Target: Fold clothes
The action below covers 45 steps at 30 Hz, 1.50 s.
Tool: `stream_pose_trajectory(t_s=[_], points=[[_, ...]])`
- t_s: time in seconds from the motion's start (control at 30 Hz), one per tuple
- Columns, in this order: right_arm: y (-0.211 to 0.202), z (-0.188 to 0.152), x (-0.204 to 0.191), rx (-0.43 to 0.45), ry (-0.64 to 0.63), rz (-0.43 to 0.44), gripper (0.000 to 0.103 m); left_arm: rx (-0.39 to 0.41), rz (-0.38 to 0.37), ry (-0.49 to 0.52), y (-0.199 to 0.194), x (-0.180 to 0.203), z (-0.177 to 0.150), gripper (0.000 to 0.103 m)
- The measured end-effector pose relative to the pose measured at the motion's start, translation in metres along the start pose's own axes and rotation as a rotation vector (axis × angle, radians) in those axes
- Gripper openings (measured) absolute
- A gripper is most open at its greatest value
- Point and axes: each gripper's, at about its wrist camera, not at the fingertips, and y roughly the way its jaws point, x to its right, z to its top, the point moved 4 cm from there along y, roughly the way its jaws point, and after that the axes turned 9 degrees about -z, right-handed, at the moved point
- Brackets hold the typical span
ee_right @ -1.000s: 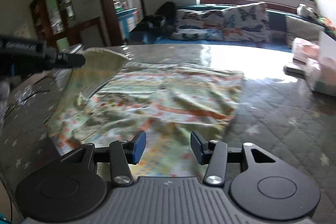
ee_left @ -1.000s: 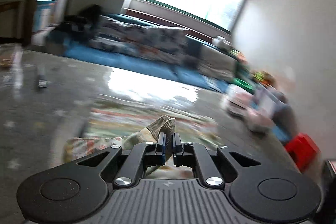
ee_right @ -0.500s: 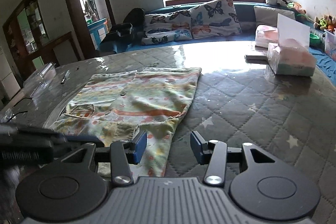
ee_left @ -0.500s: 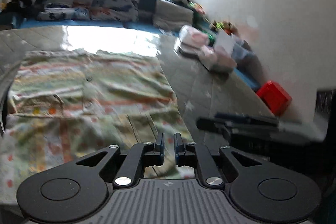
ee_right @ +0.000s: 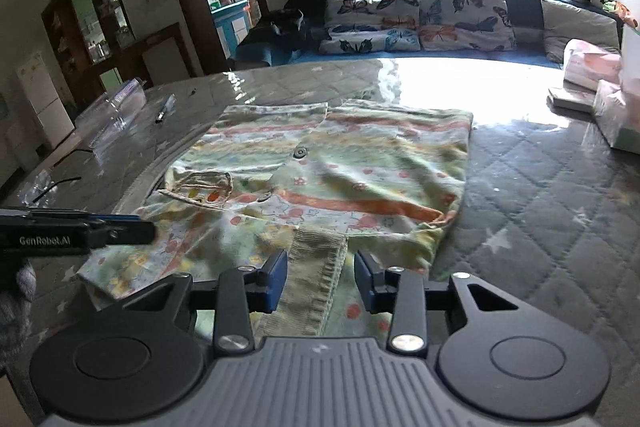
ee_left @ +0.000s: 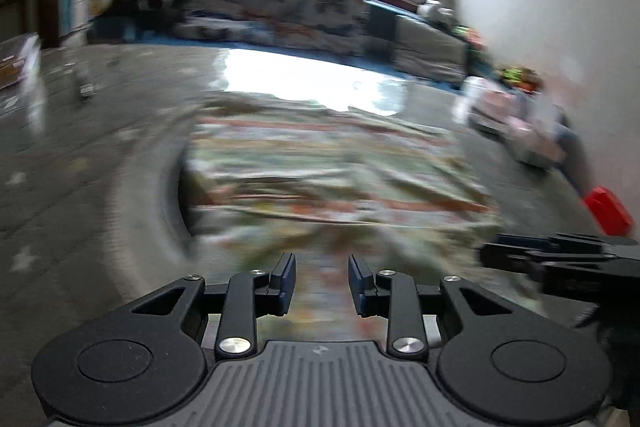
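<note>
A pale green patterned garment (ee_right: 332, 179) with orange stripes and buttons lies partly folded on the grey quilted table (ee_right: 540, 211). Its ribbed cuff (ee_right: 316, 267) lies on top at the near edge. My right gripper (ee_right: 320, 281) is open, with the cuff lying between and below its fingers. My left gripper (ee_left: 321, 279) is open and empty over the garment's (ee_left: 320, 179) near edge; that view is motion-blurred. The left gripper shows at the left in the right wrist view (ee_right: 80, 233), and the right gripper at the right in the left wrist view (ee_left: 560, 263).
Tissue packs (ee_right: 612, 107) and a flat item sit at the table's right side. A clear plastic box (ee_right: 116, 111) and a pen (ee_right: 164, 111) lie at the left. A sofa with butterfly cushions (ee_right: 420, 19) runs behind the table. A red box (ee_left: 608, 211) shows at the right.
My left gripper carried the sleeve cuff across the garment, let it go, and has opened. The cuff now lies on the garment by my right gripper, which has come closer to the cloth.
</note>
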Motion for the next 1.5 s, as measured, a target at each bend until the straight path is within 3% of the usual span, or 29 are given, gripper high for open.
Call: stream_pose_trajectory(t_s=[0.13, 0.3, 0.5, 0.73, 0.87, 0.97, 1.17, 1.37, 1.5], points=[[0.014, -0.002, -0.002, -0.029, 0.007, -0.018, 0.021, -0.002, 0.058, -0.029, 0.002, -0.03, -0.001, 0.029], [0.011, -0.003, -0.007, -0.016, -0.029, -0.055, 0.02, 0.006, 0.112, -0.005, 0.004, -0.043, 0.0, 0.028], [-0.002, 0.007, -0.016, 0.036, -0.072, -0.042, 0.021, 0.023, 0.069, 0.005, 0.003, -0.031, 0.015, 0.028], [0.019, 0.006, -0.029, -0.005, -0.133, -0.007, 0.023, -0.017, 0.062, 0.071, 0.032, -0.021, 0.017, 0.03], [0.017, 0.003, -0.028, -0.017, -0.158, -0.005, 0.025, -0.015, 0.068, 0.081, 0.028, -0.022, 0.016, 0.03], [0.006, 0.002, -0.031, -0.004, -0.176, 0.008, 0.029, -0.002, 0.032, 0.087, 0.018, -0.012, 0.016, 0.031], [-0.002, -0.008, -0.039, -0.014, -0.209, 0.034, 0.029, -0.025, -0.062, 0.159, 0.023, 0.029, 0.005, 0.031], [-0.007, -0.021, -0.04, -0.034, -0.246, 0.033, 0.03, -0.074, -0.059, 0.231, 0.032, 0.045, -0.015, 0.031], [-0.013, -0.028, -0.038, -0.036, -0.267, 0.031, 0.031, -0.086, -0.054, 0.202, 0.021, 0.042, -0.016, 0.036]])
